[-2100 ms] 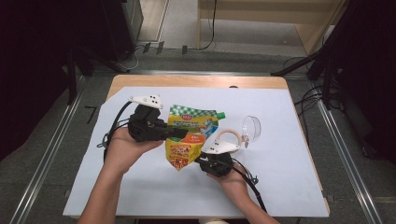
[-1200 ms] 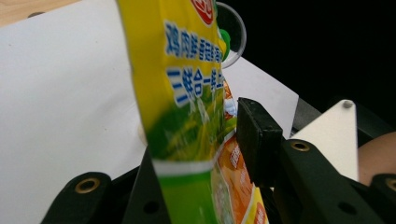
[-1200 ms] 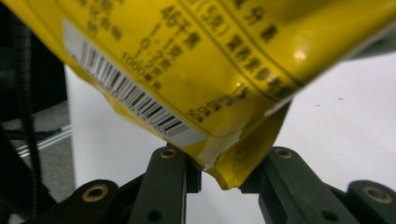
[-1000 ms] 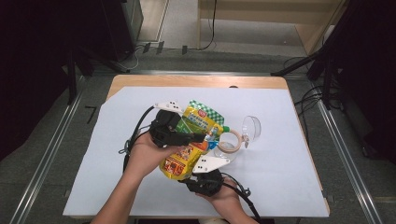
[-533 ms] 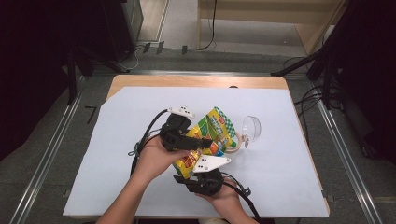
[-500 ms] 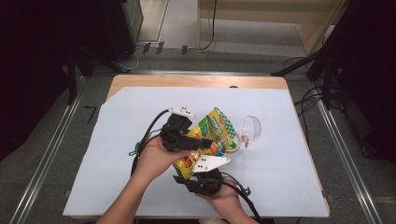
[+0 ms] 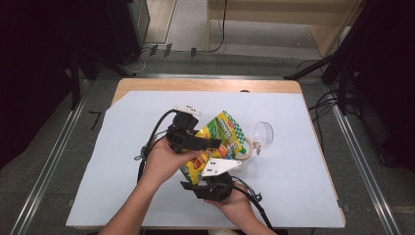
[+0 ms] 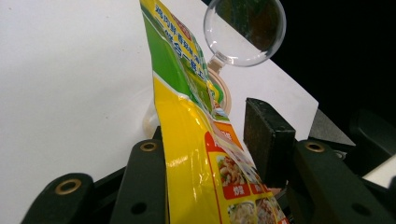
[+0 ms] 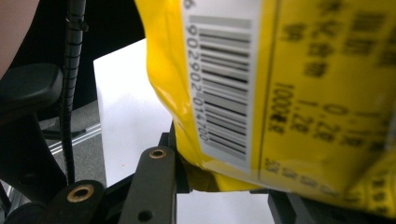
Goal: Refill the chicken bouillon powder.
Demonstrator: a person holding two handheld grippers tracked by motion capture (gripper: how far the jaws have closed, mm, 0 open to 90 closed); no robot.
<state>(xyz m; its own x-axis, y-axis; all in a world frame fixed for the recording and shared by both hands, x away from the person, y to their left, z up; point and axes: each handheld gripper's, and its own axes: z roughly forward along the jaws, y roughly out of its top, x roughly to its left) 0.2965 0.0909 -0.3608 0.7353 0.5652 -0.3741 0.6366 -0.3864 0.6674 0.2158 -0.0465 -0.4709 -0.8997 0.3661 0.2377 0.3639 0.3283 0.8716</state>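
A yellow and green snack bag [image 7: 221, 133] is held off the table, its top tilted toward a clear cup [image 7: 248, 150] whose round lid [image 7: 265, 135] is flipped open. My left gripper [image 7: 209, 144] clamps the bag's upper part; in the left gripper view the bag [image 8: 196, 154] stands between the jaws of the left gripper [image 8: 212, 140], with the lid [image 8: 245, 29] beyond. My right gripper [image 7: 193, 180] grips the bottom edge; the right gripper view has the barcode side [image 9: 224, 84] across the right gripper [image 9: 224, 183]. Both pairs of jaws have just been opening a little with the bag still between them.
A white sheet [image 7: 122, 147] covers the wooden table [image 7: 205, 85]. Black cables trail from both grippers across the sheet. Metal floor rails run along both sides of the table, and dark stands rise at the far corners.
Both grippers carried the bag to the right and swung its top over toward the cup. In the last half second the hands have hardly moved.
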